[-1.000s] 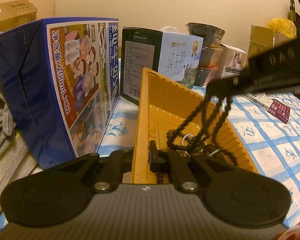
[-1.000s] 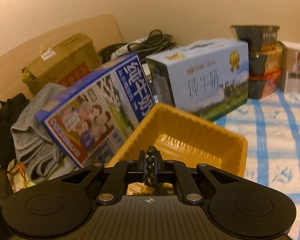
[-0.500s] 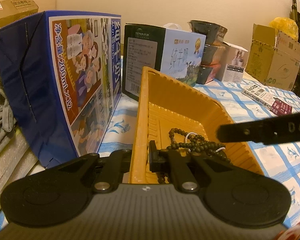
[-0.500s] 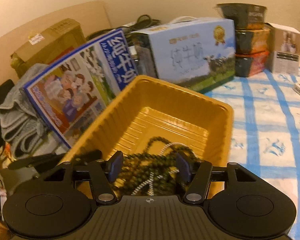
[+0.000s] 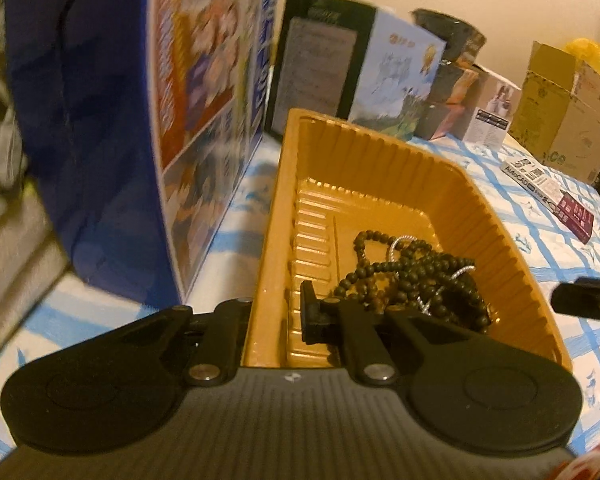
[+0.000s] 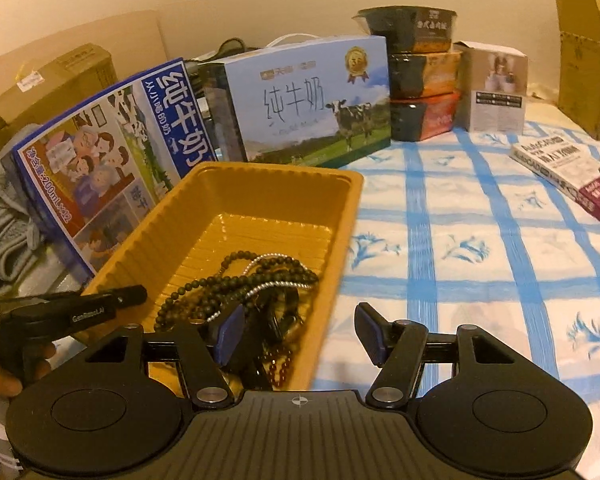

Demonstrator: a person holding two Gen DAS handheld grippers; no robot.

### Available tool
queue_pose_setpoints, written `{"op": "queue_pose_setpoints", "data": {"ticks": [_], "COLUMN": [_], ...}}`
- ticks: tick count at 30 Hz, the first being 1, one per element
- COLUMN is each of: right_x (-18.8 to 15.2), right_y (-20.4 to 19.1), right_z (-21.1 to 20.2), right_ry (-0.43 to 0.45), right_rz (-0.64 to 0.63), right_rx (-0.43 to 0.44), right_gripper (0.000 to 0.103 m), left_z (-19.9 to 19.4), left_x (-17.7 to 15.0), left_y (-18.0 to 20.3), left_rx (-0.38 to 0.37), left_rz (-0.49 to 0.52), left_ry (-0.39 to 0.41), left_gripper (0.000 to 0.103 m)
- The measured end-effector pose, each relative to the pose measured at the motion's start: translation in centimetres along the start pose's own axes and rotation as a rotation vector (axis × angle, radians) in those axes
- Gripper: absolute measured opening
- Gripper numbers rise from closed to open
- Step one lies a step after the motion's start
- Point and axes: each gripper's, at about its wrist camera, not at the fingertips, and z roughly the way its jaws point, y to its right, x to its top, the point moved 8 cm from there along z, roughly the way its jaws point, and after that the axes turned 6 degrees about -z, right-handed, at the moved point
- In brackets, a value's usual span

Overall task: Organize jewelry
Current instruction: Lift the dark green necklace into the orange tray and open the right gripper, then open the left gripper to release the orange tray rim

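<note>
A yellow plastic tray (image 5: pixel 380 168) (image 6: pixel 260 184) sits on the blue checked cloth. Dark bead necklaces with a silver chain (image 5: pixel 416 276) (image 6: pixel 244 280) lie heaped in its near end. My left gripper (image 5: pixel 278 316) straddles the tray's near left wall, one finger outside and one inside, with a gap between the jaws. My right gripper (image 6: pixel 300 336) is open and empty, low over the tray's near right corner. Its left pad (image 6: pixel 229 330) is over the beads, its right pad (image 6: pixel 371 332) is over the cloth. The right gripper's finger shows at the left wrist view's right edge (image 5: pixel 584 306).
A blue milk carton box (image 5: pixel 148 120) (image 6: pixel 100 168) stands close left of the tray. A pale milk box (image 6: pixel 308 100), stacked bowls (image 6: pixel 420 76) and a small white box (image 6: pixel 496 88) line the back. Books (image 6: pixel 568 172) lie at right, cardboard boxes (image 5: pixel 568 108) beyond.
My right gripper let go of the bead necklace into the tray, opened, and pulled back to the right. My left gripper's jaws have opened across the tray wall and the view tilted.
</note>
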Motion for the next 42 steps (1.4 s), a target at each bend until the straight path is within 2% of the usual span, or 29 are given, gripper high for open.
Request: {"op": "queue_pose_setpoints", "data": {"ticks": [3, 7, 10, 15, 20, 22, 24, 26, 29, 31, 34, 38, 42], "right_x": [-0.6, -1.1, -1.5, -2.0, -2.4, -2.7, -3.2, -3.5, -4.1, -4.6, -5.4, -7.1, -8.1], "right_y": [0.1, 0.0, -0.2, -0.5, -1.1, -1.3, -1.5, -1.5, -1.5, -1.2, -0.9, 0.1, 1.1], "right_z": [-0.3, -0.4, -0.6, -0.8, -1.8, -2.3, -3.2, -4.0, -5.5, -6.5, -8.6, -11.2, -13.9], "right_ry": [-0.008, -0.013, -0.014, -0.009, 0.006, 0.002, -0.001, -0.002, 0.002, -0.006, 0.008, -0.031, -0.022], "right_rz": [0.003, 0.002, 0.002, 0.018, 0.045, 0.048, 0.052, 0.060, 0.078, 0.099, 0.098, 0.135, 0.190], "right_rx": [-0.008, -0.018, -0.025, -0.045, -0.044, -0.050, -0.060, -0.080, -0.118, -0.147, -0.196, -0.229, -0.231], "right_gripper": [0.062, 0.062, 0.063, 0.067, 0.069, 0.070, 0.070, 0.070, 0.071, 0.071, 0.071, 0.071, 0.071], "left_z": [0.3, 0.0, -0.4, -1.6, -4.2, -5.7, -7.1, -8.4, -9.6, -10.5, -11.9, -13.3, -14.8], "left_x": [-0.5, -0.9, -1.0, -0.8, -1.0, -1.0, -1.1, -1.3, -2.1, -2.6, -3.3, -4.2, -5.5], "left_y": [-0.7, -1.0, -1.5, -1.6, -1.4, -1.1, -0.5, 0.4, 2.1, 3.4, 5.3, 7.6, 9.5], "left_rx": [0.005, 0.002, -0.002, -0.024, -0.014, -0.008, 0.014, 0.042, 0.067, 0.043, 0.000, -0.037, -0.075], "left_rz": [-0.029, -0.034, -0.054, -0.062, -0.015, 0.011, 0.062, 0.138, 0.233, 0.252, 0.265, 0.278, 0.286], "left_ry": [-0.016, -0.005, -0.003, 0.012, 0.041, 0.060, 0.071, 0.074, 0.047, 0.040, 0.039, 0.021, 0.013], "left_gripper": [0.012, 0.028, 0.035, 0.041, 0.049, 0.056, 0.063, 0.067, 0.073, 0.083, 0.088, 0.091, 0.092]}}
